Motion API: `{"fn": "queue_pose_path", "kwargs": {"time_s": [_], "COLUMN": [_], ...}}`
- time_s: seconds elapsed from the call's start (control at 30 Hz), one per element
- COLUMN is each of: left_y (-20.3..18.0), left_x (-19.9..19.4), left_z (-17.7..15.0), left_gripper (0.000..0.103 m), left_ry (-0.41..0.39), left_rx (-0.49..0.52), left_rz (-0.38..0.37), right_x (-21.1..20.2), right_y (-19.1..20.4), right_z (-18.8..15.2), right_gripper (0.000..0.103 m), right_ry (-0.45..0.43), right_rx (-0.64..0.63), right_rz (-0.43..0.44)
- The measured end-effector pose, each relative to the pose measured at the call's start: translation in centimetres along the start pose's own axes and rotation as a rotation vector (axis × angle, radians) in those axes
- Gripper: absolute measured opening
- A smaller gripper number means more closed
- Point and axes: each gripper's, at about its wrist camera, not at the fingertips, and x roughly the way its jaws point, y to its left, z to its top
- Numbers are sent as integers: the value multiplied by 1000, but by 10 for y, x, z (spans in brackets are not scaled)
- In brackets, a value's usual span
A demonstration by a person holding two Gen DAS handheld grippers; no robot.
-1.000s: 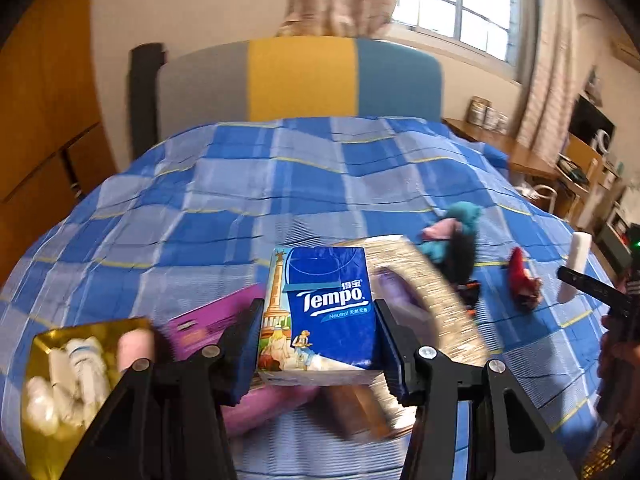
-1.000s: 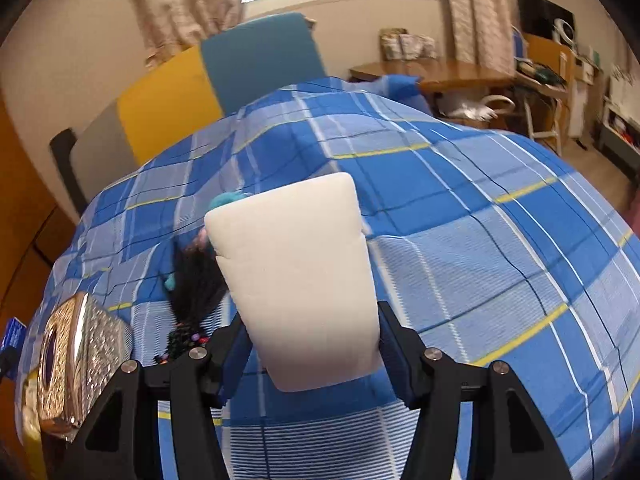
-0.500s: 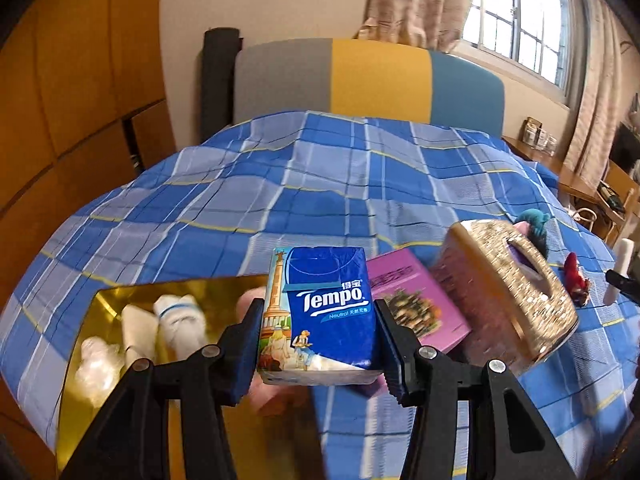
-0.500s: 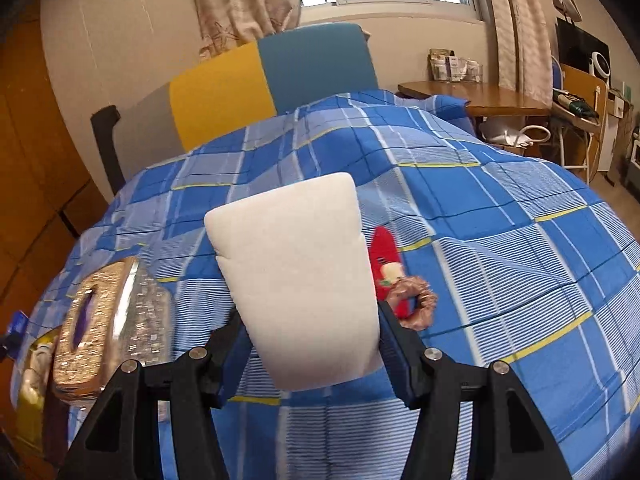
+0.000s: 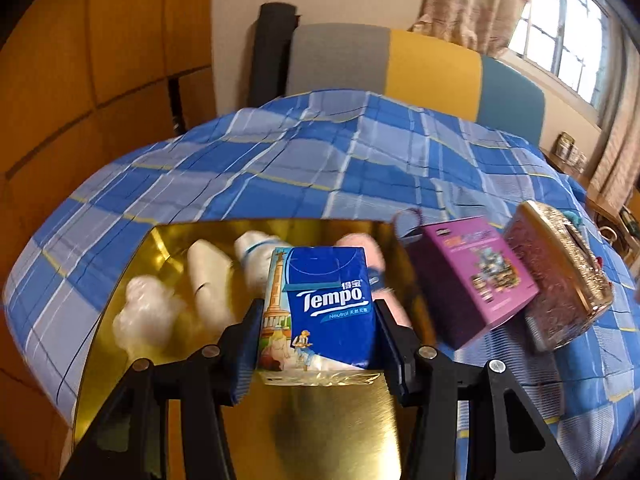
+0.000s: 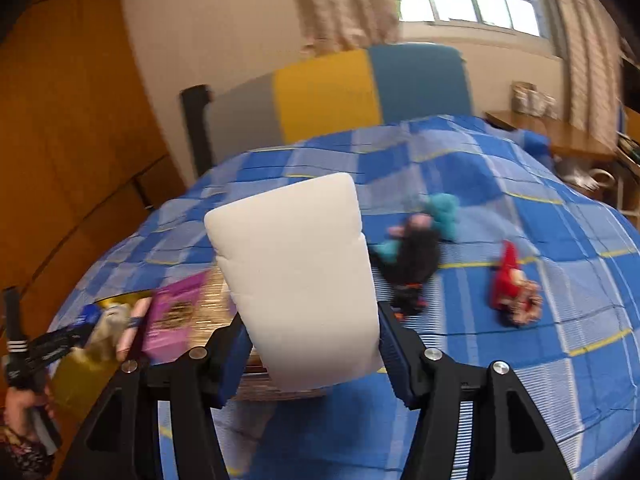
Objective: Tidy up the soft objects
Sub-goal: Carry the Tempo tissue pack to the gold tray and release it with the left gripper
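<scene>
Over the golden tray (image 5: 344,412) the left tongs (image 5: 318,346) are now held, closed on a blue Tempo tissue pack (image 5: 320,308); one second ago the same pack was carried above the checked bed cover (image 5: 280,160), with the tray only at the left edge of the view. The tray is now seen directly under the pack, with white and pink soft items inside it. The left tongs are pointed steeply downward. The pack is kept upright between the pads, its long axis running away from the camera, its printed face upward.

The right tongs (image 6: 310,344) are closed on a white foam pad (image 6: 296,276), as before. The view behind them has swung: the red toy (image 6: 510,288) and the dark toy (image 6: 414,256) are now seen at the right, and the purple box (image 6: 176,316) at the left. The pad stands with its long axis pointing forward and up, over the bed.
</scene>
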Motion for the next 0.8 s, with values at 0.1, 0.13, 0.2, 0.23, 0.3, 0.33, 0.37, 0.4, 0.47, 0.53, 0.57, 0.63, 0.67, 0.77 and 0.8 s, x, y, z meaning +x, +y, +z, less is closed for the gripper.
{"fn": "queue_pose_path", "kwargs": {"time_s": [0.1,0.13,0.2,0.23,0.3,0.33,0.37,0.4,0.47,0.53,0.57,0.63,0.67,0.77,0.8], "left_y": [19,24,37,43,55,61,66,72,80,90,94,102,105,113,115], "left_x": [-1,-1,0,2,4,5,6,7,9,11,13,17,18,16,10], "left_z": [-9,-12,-17,-19,-23,-25,-28,-30,-34,-38,-40,-44,-45,-50,-51], "left_gripper": [53,53,53,53,53,53,53,53,53,53,53,56,60,88,91], "left_ry": [4,3,10,15,27,31,34,38,45,49,56,62,66,61,41], "left_rx": [-26,-34,-54,-65,-86,-94,-100,-107,-114,-125,-129,-136,-139,-170,-186], "left_rz": [18,24,44,47,58,67,74,80,98,110,122,131,136,155,155], "right_x": [2,3,4,5,10,11,14,16,23,28,30,36,38,46,50], "right_y": [36,50,73,85,107,117,127,135,148,160,164,171,175,188,190], "right_z": [-4,-5,-8,-10,-15,-18,-20,-23,-27,-32,-34,-38,-40,-45,-46], "right_gripper": [59,59,59,59,59,59,59,59,59,59,59,59,59,59,59], "right_ry": [3,5,6,7,23,29,37,45,65,82,89,104,112,137,145], "right_rx": [-41,-63,-98,-115,-145,-157,-169,-179,-189,-197,-201,-205,-207,-225,-229], "right_rz": [72,93,130,154,197,212,226,236,261,284,290,304,309,316,315]}}
